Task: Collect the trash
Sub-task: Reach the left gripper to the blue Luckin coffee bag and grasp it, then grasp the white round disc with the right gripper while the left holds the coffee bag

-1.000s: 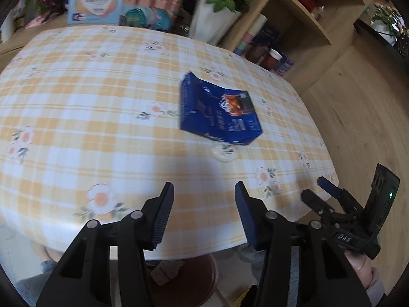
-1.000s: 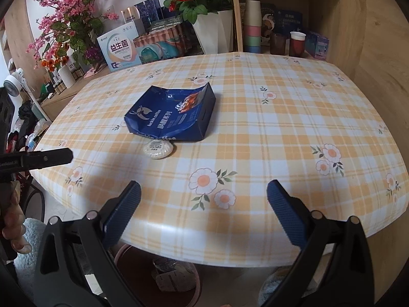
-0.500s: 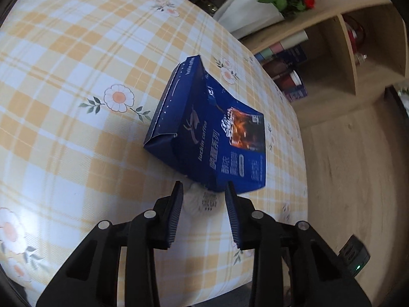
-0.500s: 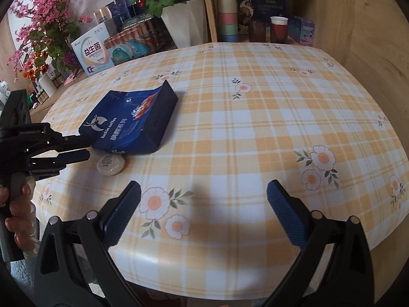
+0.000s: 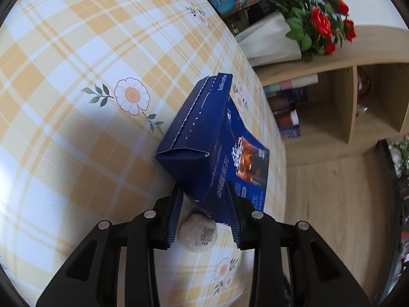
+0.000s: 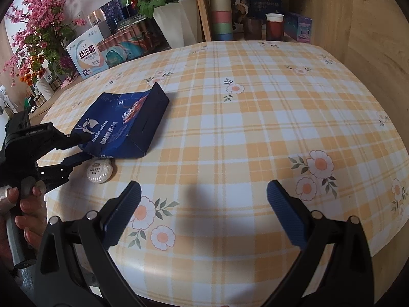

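Note:
A dark blue coffee box (image 5: 212, 140) (image 6: 122, 125) lies flat on the yellow checked table (image 6: 255, 128). A small round white capsule (image 5: 199, 232) (image 6: 99, 170) sits on the cloth right by the box's near corner. My left gripper (image 5: 203, 189) (image 6: 83, 145) has its jaws partly apart, astride that corner, one finger above the box and one below. I do not see the pads pressing on it. My right gripper (image 6: 203, 186) hangs wide open over the table's front edge, to the right of the box, with nothing between its fingers.
A white pot of red flowers (image 6: 176, 23), printed boxes (image 6: 87, 56) and pink blossoms (image 6: 38, 30) line the table's far side. A wooden shelf with stacked cups (image 6: 221, 12) stands behind. A hand (image 6: 25, 204) holds the left gripper. Wood floor (image 5: 332, 204) lies past the table edge.
The left gripper rolled, sank and moved in on the blue box, its jaws narrowing, and now straddles the box's corner. The right gripper drifted slightly over the table and stays open.

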